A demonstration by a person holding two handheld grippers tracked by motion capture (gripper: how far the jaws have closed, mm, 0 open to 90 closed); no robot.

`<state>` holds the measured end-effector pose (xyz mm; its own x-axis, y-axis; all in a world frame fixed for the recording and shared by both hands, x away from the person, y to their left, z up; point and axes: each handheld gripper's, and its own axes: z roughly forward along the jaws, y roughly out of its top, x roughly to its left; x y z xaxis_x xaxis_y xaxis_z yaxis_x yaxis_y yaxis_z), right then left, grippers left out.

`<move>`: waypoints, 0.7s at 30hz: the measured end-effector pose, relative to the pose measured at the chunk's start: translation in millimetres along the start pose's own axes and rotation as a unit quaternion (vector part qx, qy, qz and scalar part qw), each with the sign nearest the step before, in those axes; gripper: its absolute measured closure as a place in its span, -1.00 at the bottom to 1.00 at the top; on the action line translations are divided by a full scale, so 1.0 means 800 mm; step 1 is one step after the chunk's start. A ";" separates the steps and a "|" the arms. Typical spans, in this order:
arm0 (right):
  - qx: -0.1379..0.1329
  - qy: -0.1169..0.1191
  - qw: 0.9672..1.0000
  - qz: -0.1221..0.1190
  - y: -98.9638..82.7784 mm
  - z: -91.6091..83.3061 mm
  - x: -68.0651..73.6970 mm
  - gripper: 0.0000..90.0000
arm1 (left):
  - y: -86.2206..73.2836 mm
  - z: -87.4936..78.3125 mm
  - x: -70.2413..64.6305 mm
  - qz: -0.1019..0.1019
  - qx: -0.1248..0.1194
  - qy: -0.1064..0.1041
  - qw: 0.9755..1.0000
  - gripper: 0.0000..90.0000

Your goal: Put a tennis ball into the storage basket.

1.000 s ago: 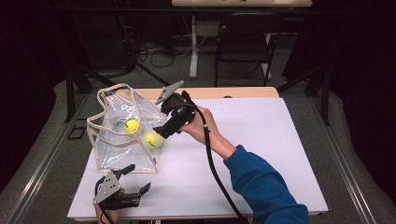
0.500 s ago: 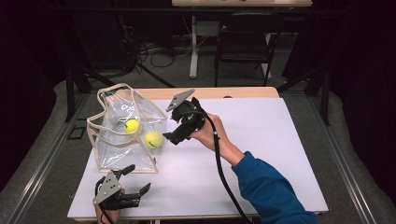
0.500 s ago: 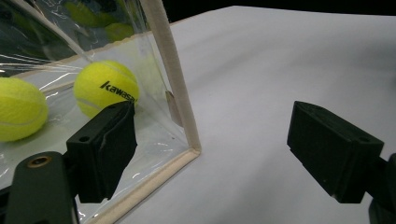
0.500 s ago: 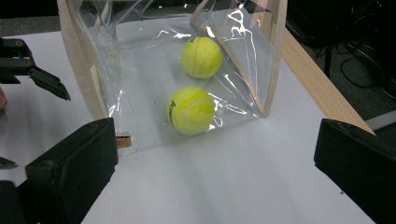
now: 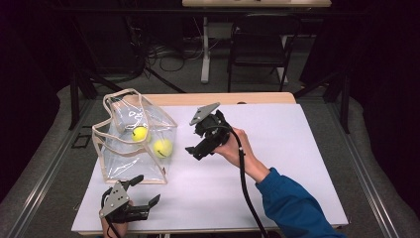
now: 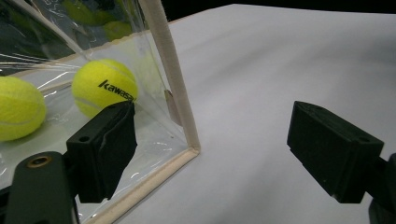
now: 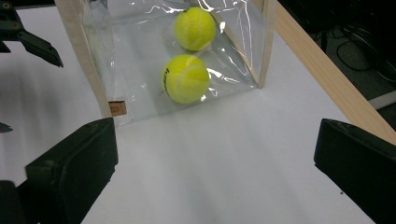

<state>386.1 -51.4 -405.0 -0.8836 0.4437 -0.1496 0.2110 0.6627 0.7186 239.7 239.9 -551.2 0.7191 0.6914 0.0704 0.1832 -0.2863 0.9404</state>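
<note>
A clear plastic bag (image 5: pixel 119 148) with beige trim stands on the left of the white table (image 5: pixel 297 163). Inside it lie two yellow tennis balls (image 5: pixel 140 133) (image 5: pixel 162 148). My right gripper (image 5: pixel 194 141) hangs open and empty above the table, just right of the bag and pointing at it. Its own view looks through the bag's wall (image 7: pixel 88 60) at both balls (image 7: pixel 187 78) (image 7: pixel 195 28). My left gripper (image 5: pixel 147 189) rests open at the near left edge. The bag's near corner (image 6: pixel 170 84) stands between its jaws, and the printed ball (image 6: pixel 105 86) shows behind its left jaw.
A wooden strip (image 5: pixel 223 98) borders the table's far side. Beyond it stand a chair (image 5: pixel 257 49) and a desk leg (image 5: pixel 204 49), with cables on the floor. The right gripper's cable (image 5: pixel 243 173) trails along the blue sleeve (image 5: pixel 292 208).
My right gripper has drawn back to the right, away from the bag's side. The balls, the bag and the left gripper have stayed put.
</note>
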 end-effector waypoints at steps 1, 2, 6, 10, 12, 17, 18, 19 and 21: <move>0.002 -0.001 1.000 -0.002 -0.002 -0.001 -0.001 -1.00 | 0.000 0.000 0.000 0.001 0.000 0.001 1.000 -0.64; 0.003 -0.001 1.000 0.000 -0.006 -0.002 -0.001 -1.00 | 0.000 0.000 0.000 0.000 -0.001 0.001 1.000 -0.64; 0.007 -0.004 1.000 0.003 -0.016 -0.006 -0.001 -1.00 | 0.000 0.000 0.000 0.000 0.000 0.000 1.000 -0.64; 0.008 -0.006 1.000 0.007 -0.028 -0.011 -0.001 -1.00 | 0.000 0.000 0.001 0.002 -0.001 0.000 1.000 -0.64; 0.011 -0.008 1.000 0.009 -0.035 -0.013 -0.001 -1.00 | 0.000 0.000 0.000 0.000 0.000 0.000 1.000 -0.64; 0.017 -0.008 1.000 0.014 -0.050 -0.016 -0.001 -1.00 | 0.000 0.000 0.000 0.000 0.000 0.001 1.000 -0.64; 0.017 -0.009 1.000 0.017 -0.055 -0.016 -0.001 -1.00 | 0.000 0.000 0.000 0.001 0.001 0.001 1.000 -0.64; 0.017 -0.009 1.000 0.018 -0.058 -0.017 -0.001 -1.00 | 0.000 0.000 0.000 -0.001 0.000 0.002 1.000 -0.64; 0.019 -0.009 1.000 0.023 -0.064 -0.018 -0.001 -1.00 | 0.000 0.000 0.000 0.001 0.000 0.003 1.000 -0.64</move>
<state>369.8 -94.7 -432.2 -0.8648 0.4848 -0.1306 0.2663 0.6634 0.6993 239.6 240.0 -551.2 0.7153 0.6949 0.0736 0.1819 -0.2868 0.9406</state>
